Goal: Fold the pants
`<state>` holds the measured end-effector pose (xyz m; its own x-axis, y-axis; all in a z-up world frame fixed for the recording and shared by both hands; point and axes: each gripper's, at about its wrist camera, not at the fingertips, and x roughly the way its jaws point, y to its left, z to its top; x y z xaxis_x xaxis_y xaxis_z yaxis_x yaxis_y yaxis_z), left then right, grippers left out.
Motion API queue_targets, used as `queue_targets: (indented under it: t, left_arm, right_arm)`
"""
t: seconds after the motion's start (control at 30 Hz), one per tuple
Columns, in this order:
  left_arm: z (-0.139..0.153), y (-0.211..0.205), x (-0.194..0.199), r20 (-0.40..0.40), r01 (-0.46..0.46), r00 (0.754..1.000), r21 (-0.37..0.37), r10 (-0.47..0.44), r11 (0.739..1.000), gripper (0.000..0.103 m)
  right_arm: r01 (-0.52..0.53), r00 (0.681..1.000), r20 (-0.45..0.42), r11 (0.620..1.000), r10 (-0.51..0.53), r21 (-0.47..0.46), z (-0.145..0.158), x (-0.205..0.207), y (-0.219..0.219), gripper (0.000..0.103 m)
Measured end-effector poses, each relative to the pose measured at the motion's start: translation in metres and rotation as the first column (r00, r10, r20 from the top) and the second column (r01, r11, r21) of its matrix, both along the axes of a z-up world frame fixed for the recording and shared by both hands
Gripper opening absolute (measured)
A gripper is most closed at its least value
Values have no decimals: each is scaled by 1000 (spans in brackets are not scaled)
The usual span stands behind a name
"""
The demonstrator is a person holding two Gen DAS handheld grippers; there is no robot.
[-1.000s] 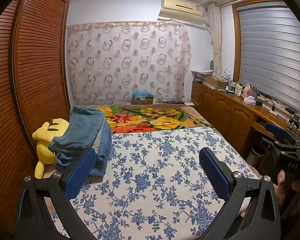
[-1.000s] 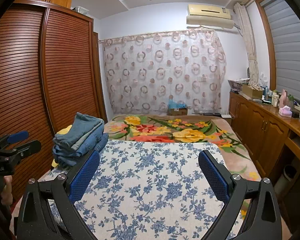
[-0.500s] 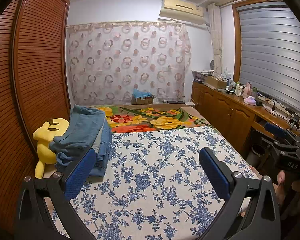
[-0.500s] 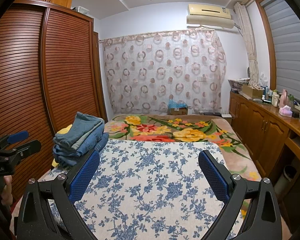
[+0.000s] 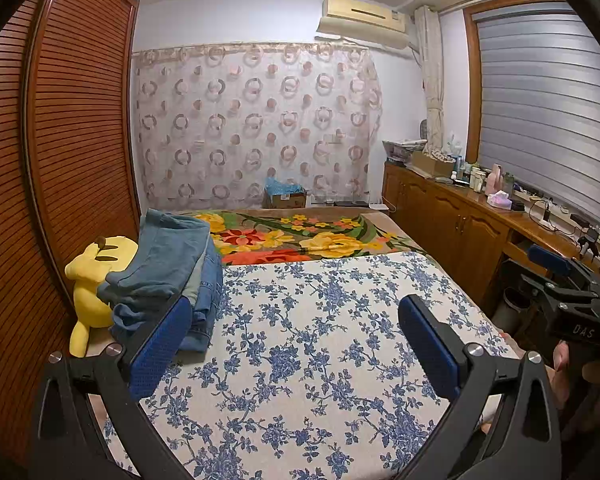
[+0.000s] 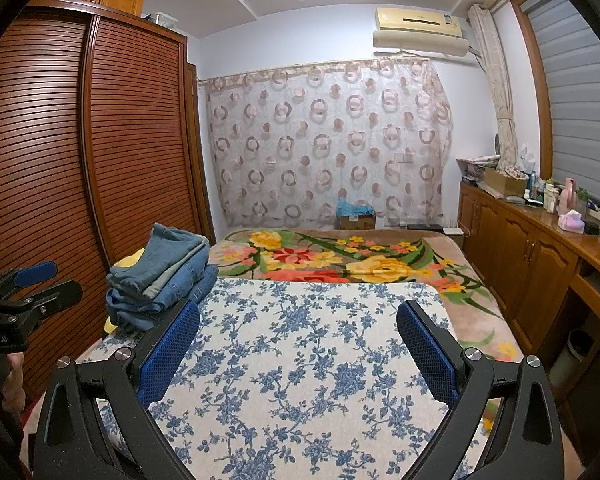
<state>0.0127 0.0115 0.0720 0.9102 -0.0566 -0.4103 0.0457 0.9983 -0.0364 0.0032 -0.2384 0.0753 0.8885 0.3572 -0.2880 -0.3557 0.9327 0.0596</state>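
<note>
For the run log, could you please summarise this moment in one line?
left claw: open, empty | right claw: open, empty | jeans pile: bed's left edge, untouched

R gripper (image 6: 298,344) jaws wide, over blue-floral sheet (image 6: 300,380); folded jeans stack (image 6: 162,280) far-left by wardrobe (image 6: 80,160).

- right gripper (image 5: 580,300), seen at the right edge of the left wrist view: white lettering "das" on its black body.
- left gripper (image 6: 20,304), seen at the left edge of the right wrist view: white lettering, partly cut off, reads "robot.ai".
- air conditioner (image 6: 418,26): small marks, too small to read.
</note>
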Motion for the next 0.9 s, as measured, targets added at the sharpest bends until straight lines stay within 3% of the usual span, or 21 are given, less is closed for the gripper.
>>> queue_targets:
  t: [0.9]
  left_arm:
    - [0, 0, 0, 2, 2, 1000, 2, -2, 1000, 103]
  right_arm:
    - [-1, 1000, 1, 1000, 1, 0, -2, -1, 2, 99]
